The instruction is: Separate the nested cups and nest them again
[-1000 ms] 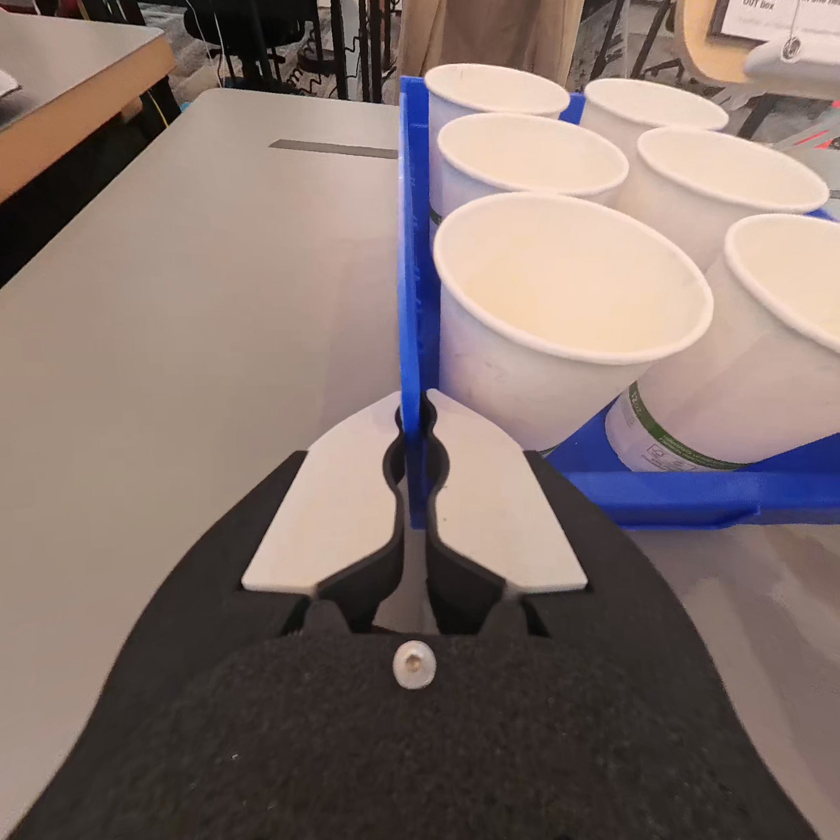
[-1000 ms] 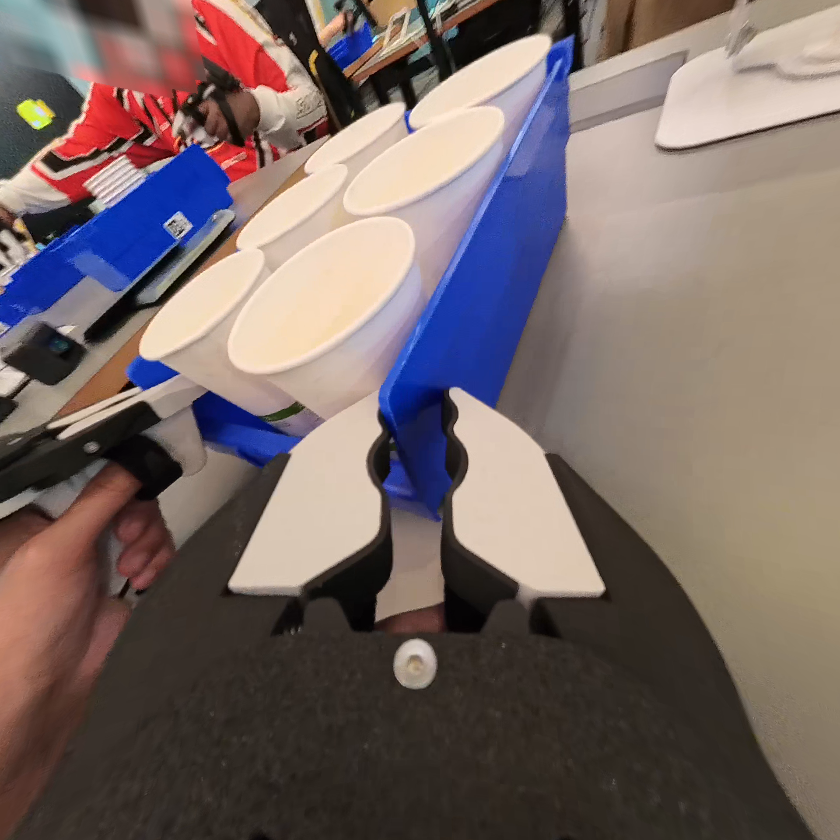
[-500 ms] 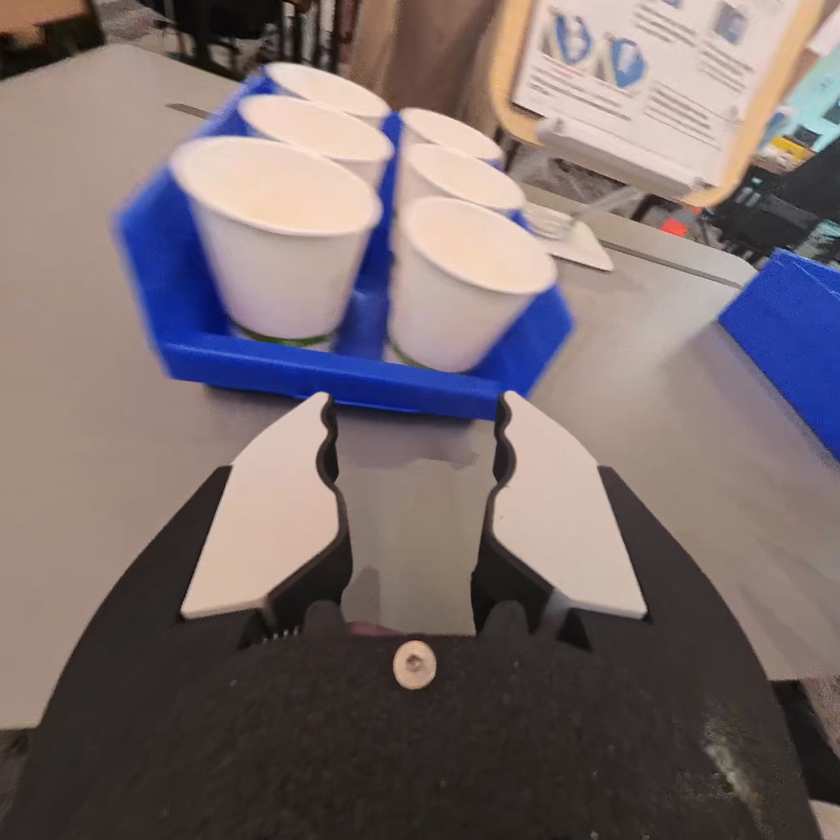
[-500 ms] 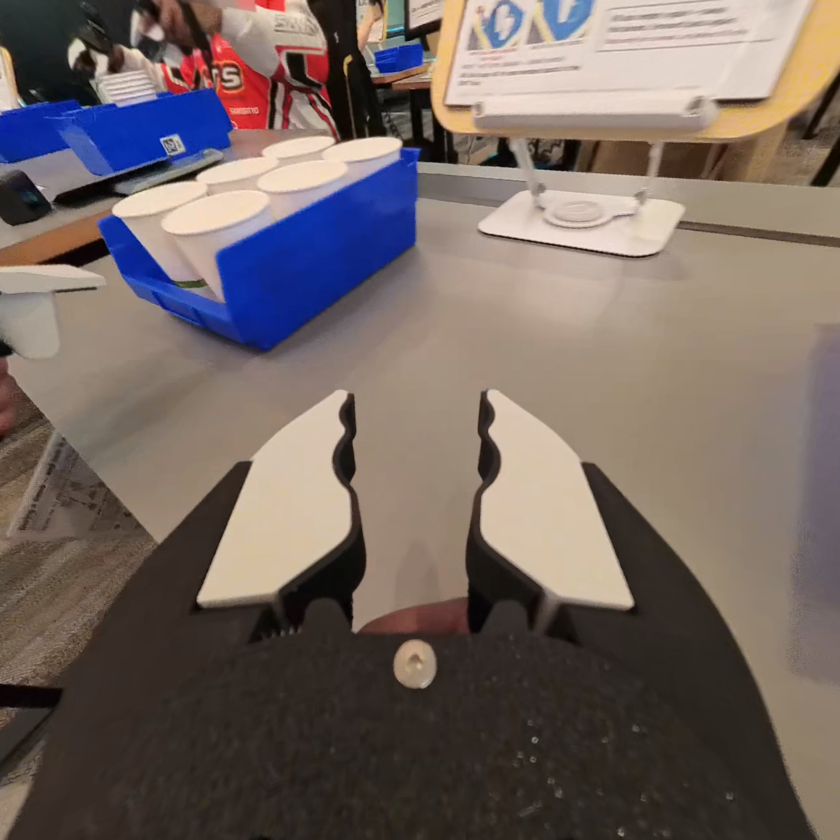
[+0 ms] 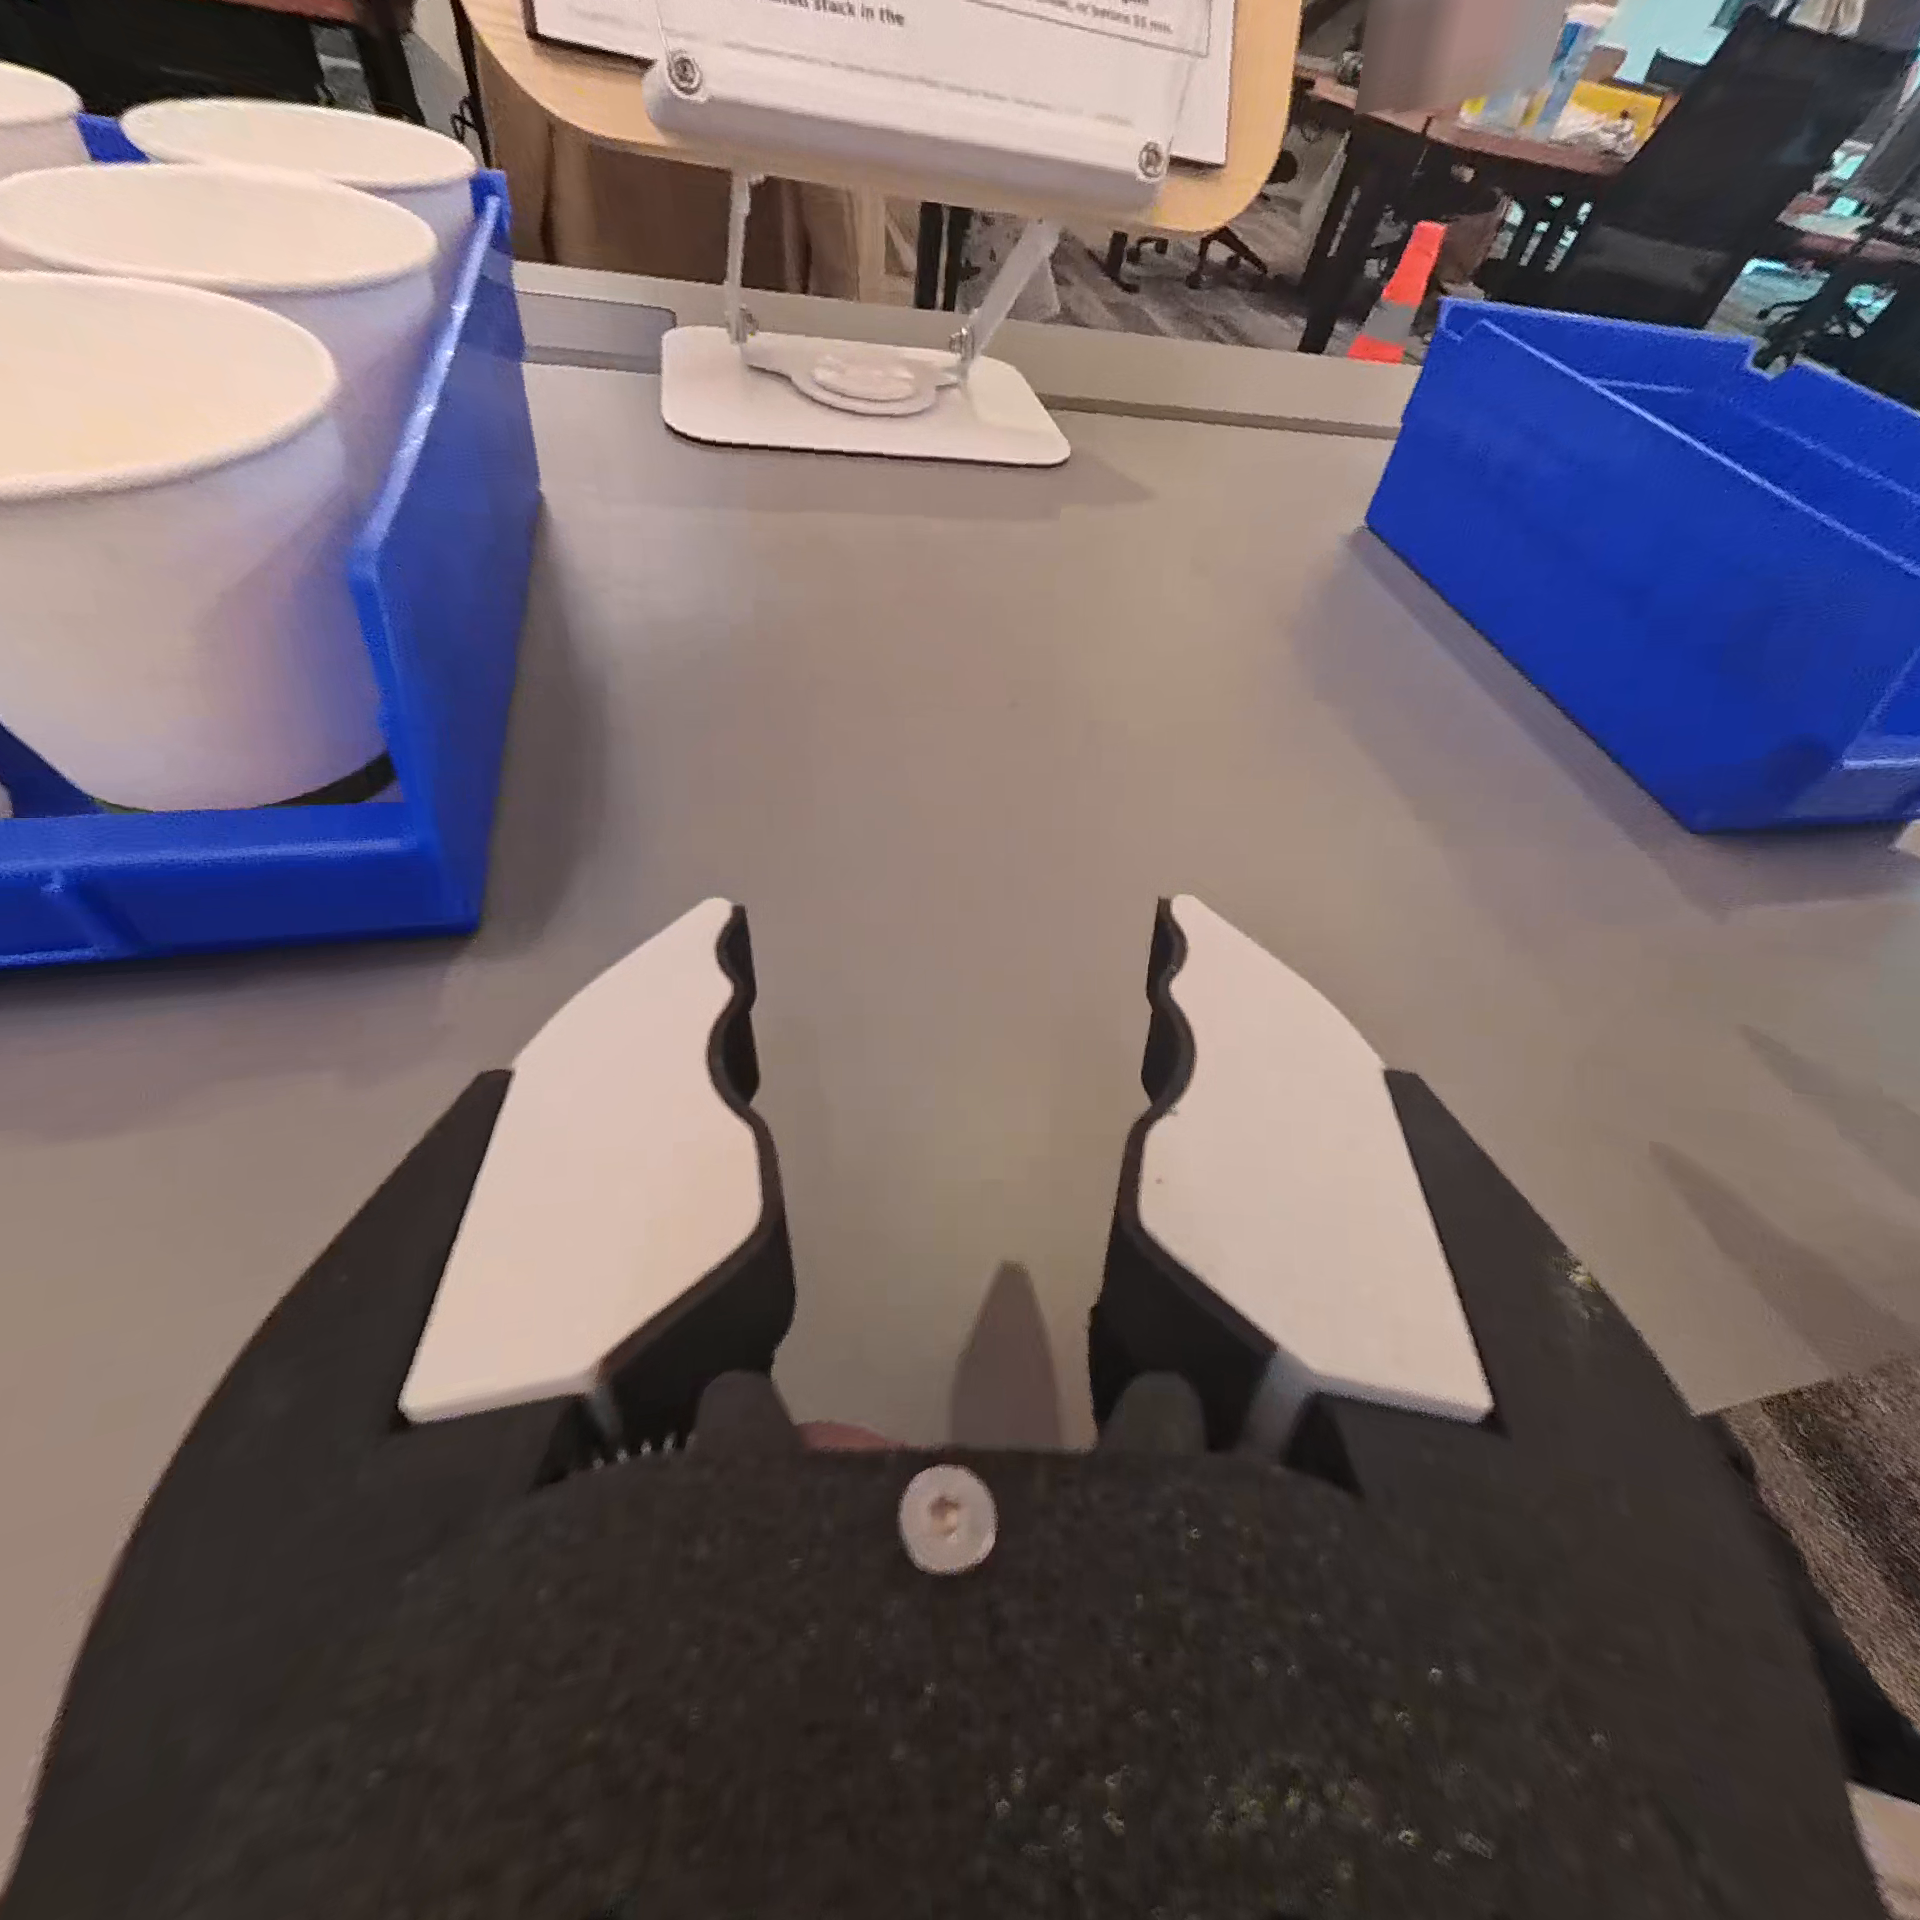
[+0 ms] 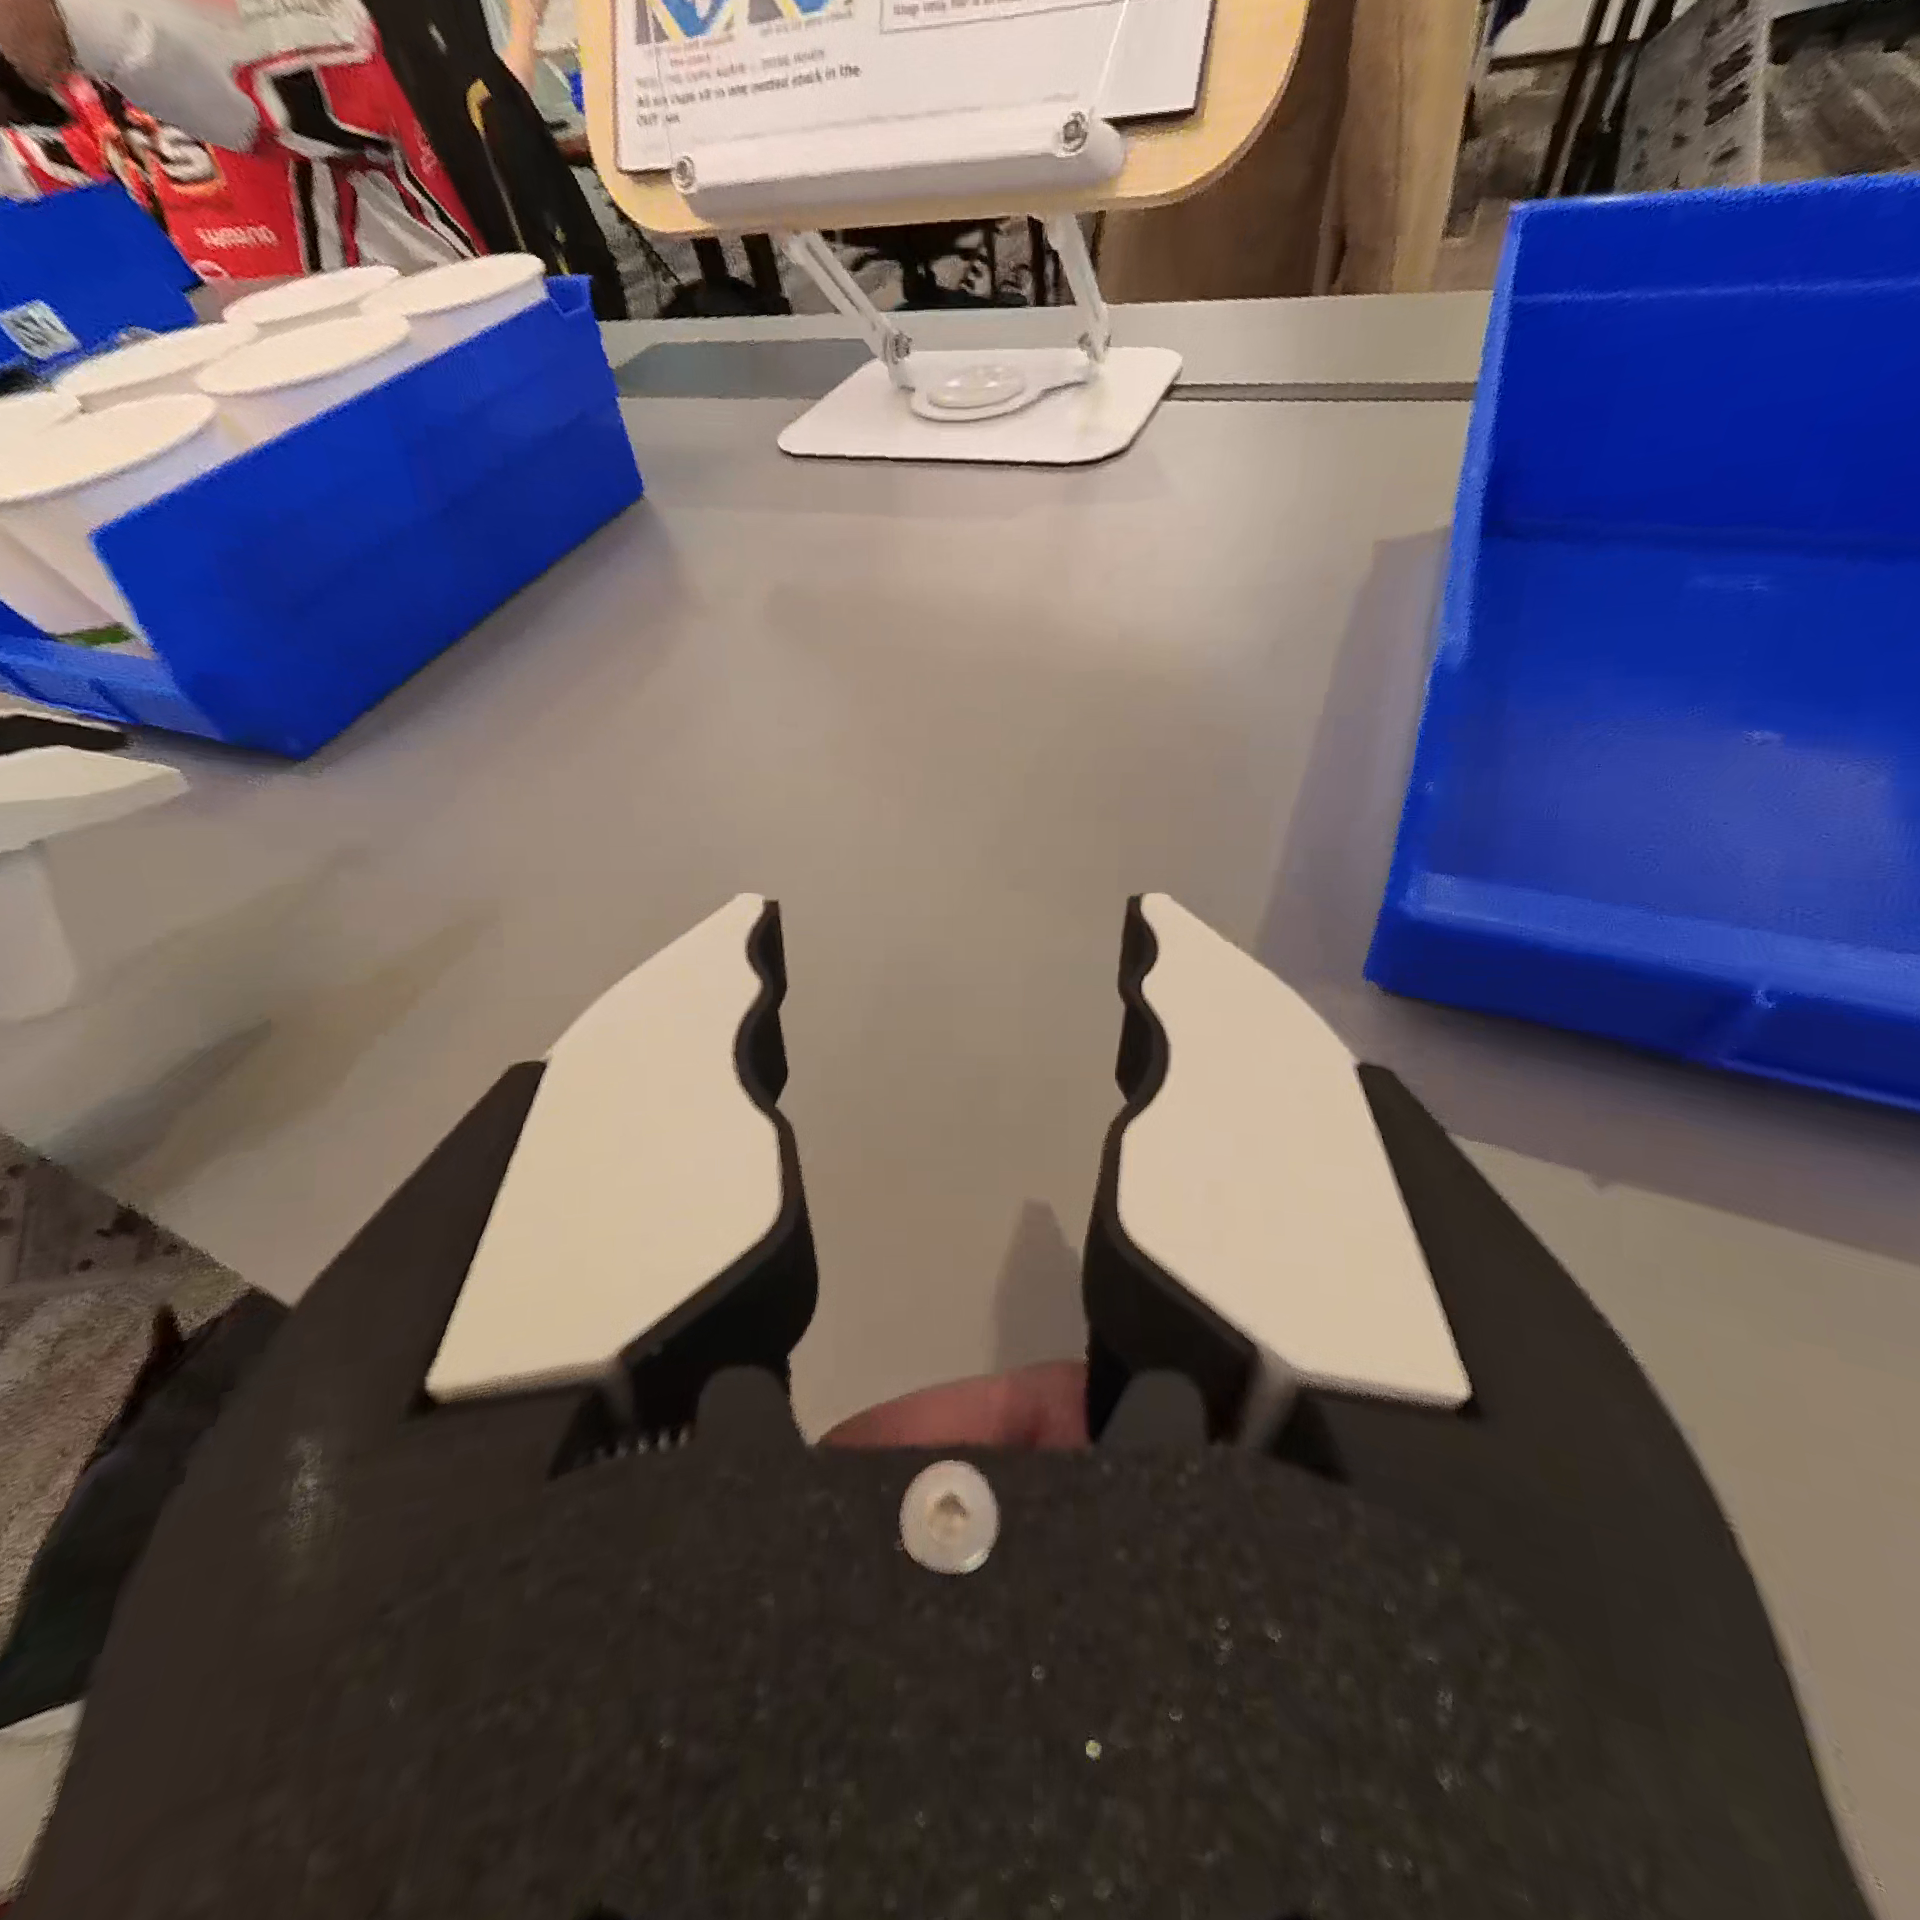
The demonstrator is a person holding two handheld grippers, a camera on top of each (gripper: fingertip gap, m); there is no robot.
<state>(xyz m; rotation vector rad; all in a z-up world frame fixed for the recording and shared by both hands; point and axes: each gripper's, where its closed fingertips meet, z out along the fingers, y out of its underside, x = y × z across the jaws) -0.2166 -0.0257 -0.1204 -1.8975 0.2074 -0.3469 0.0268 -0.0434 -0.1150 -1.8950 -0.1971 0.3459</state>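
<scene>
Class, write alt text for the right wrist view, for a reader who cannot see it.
Open, empty tongs hover over a bare grey table. To the left a blue bin holds white paper cups; to the right an empty blue bin stands open. A sign stand sits at the table's far edge.

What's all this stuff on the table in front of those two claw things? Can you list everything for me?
White paper cups: six rims visible, white, upright in the left bin.
Blue plastic bin holding cups: one, blue, table's left side.
Empty blue plastic bin: one, blue, table's right side.
White stand with printed sheet: one, white base, table's far edge.
Grey table: one, grey, under everything.
Left gripper: fingers white, open, over bare table.
Right gripper: fingers white, open, over bare table.
</scene>
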